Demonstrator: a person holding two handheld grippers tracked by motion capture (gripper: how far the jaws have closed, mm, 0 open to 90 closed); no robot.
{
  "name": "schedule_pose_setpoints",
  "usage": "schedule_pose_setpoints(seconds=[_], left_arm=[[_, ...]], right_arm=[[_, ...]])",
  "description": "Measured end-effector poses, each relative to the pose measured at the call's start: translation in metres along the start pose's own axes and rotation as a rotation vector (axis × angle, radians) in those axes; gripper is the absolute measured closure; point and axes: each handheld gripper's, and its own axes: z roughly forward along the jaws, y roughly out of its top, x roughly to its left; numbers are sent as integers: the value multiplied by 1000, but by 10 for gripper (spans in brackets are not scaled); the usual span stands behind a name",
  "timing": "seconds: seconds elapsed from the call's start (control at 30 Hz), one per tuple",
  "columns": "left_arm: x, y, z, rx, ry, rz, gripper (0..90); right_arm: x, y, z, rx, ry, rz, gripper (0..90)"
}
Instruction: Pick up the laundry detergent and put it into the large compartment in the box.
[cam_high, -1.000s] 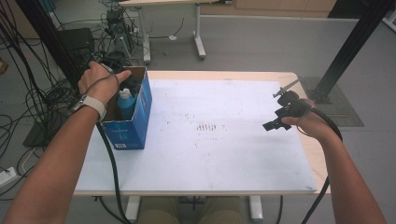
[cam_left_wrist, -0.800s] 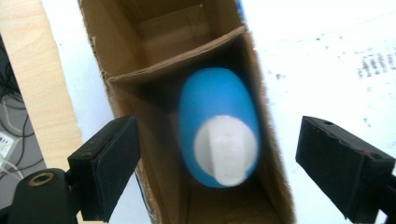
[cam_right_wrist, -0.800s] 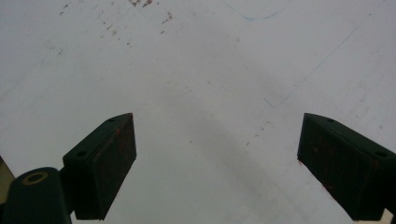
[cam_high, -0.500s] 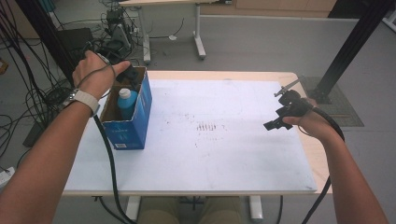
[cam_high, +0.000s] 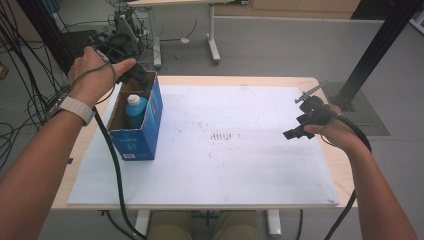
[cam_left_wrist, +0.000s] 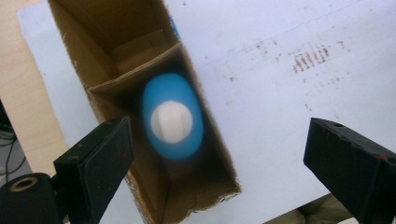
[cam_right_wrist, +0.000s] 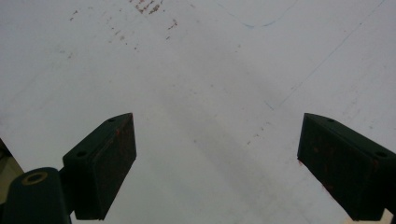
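Blue plastic bottle with white cap (cam_left_wrist: 172, 122) upright in open cardboard box (cam_high: 150, 122); light, slick, so grip its neck. My left tongs (cam_high: 134, 76) just spread, empty; right tongs (cam_high: 300, 127) released.

Print on the blue box (cam_high: 142, 137) is too small to read

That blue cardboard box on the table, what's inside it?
Inside the box stands one blue bottle with a white cap, in the compartment nearer the person. The far compartment looks empty. The bottle's lower part and the floor beneath it are hidden.
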Motion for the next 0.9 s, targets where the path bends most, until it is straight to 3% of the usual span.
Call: schedule_pose_setpoints(seconds=[0.13, 0.23, 0.27, 0.6, 0.7, 0.77, 0.9], left_arm=[[-2, -1, -5, -1, -23, 32, 66], [1, 2, -11, 18, -66, 61, 67], [-1, 2, -14, 22, -60, 74, 66], [-12, -4, -28, 4, -108, 220, 50], [-16, -8, -31, -6, -114, 281, 52], [-19, -7, -32, 4, -120, 322, 52], [-18, -6, -32, 18, -146, 366, 52]], right_arm=[[2, 1, -2, -1, -3, -3, 116], [3, 1, -4, 0, -5, -2, 116], [3, 1, -5, -1, -6, -1, 116], [6, 0, -6, -4, -8, -3, 116], [7, 1, -7, -2, -11, -1, 116], [7, 2, -6, -1, -11, -3, 116], [10, 2, -6, -3, -12, -5, 116]])
